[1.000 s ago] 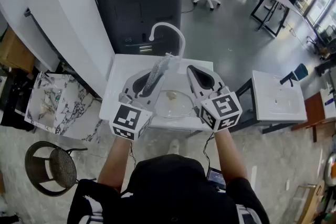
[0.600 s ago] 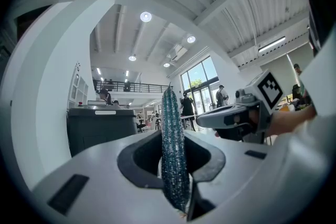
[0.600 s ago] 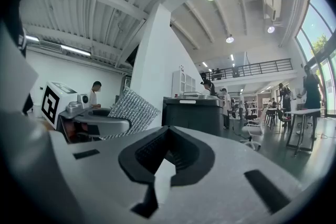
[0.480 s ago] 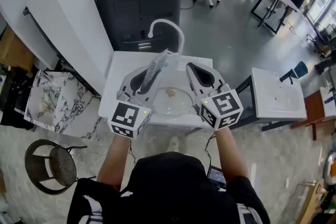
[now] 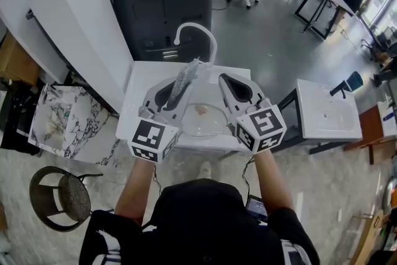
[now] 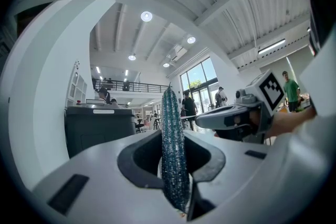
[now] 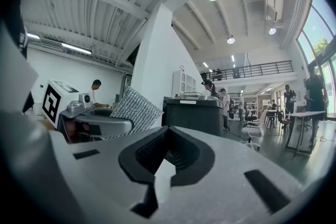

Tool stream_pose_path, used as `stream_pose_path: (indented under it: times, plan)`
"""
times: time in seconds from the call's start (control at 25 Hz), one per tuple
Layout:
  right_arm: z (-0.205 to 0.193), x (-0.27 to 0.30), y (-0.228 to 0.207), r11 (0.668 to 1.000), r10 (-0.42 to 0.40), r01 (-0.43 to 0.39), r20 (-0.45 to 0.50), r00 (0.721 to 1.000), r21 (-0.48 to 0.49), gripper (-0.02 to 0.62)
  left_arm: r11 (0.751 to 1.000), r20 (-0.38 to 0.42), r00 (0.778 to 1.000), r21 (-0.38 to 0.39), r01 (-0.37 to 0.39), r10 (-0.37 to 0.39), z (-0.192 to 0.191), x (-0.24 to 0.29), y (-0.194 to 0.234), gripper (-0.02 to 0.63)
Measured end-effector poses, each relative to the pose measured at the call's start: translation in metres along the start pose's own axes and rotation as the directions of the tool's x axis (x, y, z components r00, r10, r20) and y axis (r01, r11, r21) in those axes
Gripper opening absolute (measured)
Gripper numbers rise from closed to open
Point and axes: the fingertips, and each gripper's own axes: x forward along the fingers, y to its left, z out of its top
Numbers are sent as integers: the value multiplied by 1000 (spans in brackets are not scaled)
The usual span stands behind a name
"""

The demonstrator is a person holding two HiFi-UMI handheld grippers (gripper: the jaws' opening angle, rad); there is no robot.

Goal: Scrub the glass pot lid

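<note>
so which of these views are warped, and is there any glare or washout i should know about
Both gripper views: strong fisheye, black corners, beams bowed. Left gripper view: scrubbing pad sharp, ceiling lamp blown out. Right gripper view: window bright at the right edge. Head view: even light, glass lid nearly vanishes against the white sink.

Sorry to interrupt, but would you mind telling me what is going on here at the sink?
A person stands at a white sink with a two-jaw gripper in each hand. The left gripper is shut on a glittery scrubbing pad, which sticks up from its jaws. The right gripper is shut with nothing in it. Both are held level above the basin, where the glass pot lid lies between them. The pad is not on the lid.
</note>
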Motion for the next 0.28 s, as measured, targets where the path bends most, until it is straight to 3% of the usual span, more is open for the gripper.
stream_pose_path:
  times: [0.28]
  plan:
    - [1, 5, 0, 1000, -1, 1, -2, 1000, -1, 0, 1000, 4, 1000, -6, 5, -5, 0, 1, 5, 75]
